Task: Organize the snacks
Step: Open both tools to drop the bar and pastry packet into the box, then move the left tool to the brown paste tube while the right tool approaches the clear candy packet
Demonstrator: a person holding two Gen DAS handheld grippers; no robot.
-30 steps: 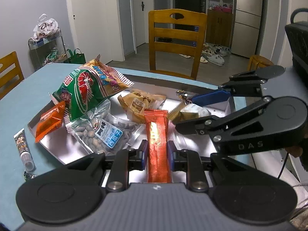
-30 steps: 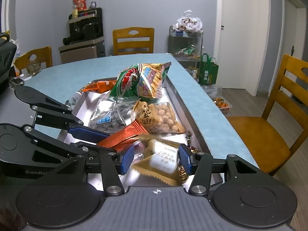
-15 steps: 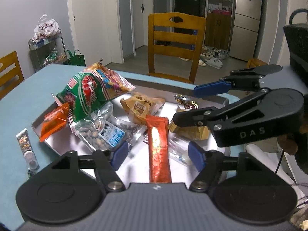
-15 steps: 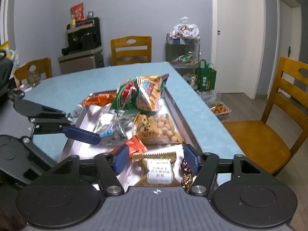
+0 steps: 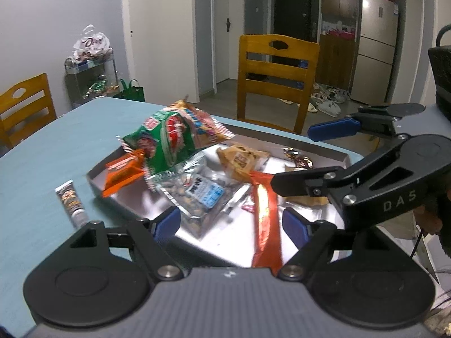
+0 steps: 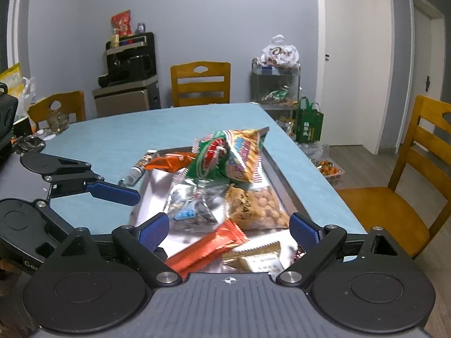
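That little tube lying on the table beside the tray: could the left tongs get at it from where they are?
Probably yes. The tube lies alone on the bare blue table, just outside the tray, with nothing over it. The left tongs hold nothing, their jaws are opening, and they would only need to swing sideways.

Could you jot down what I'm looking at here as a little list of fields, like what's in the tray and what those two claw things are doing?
Setting: blue table, wooden chairs around it
Tray: silver, holds the snacks
In tray: green bag, nut packet, long orange bar, small orange packet
Beside tray: small tube on the table
Left gripper: opening, nothing pinched
Right gripper: opening, nothing pinched
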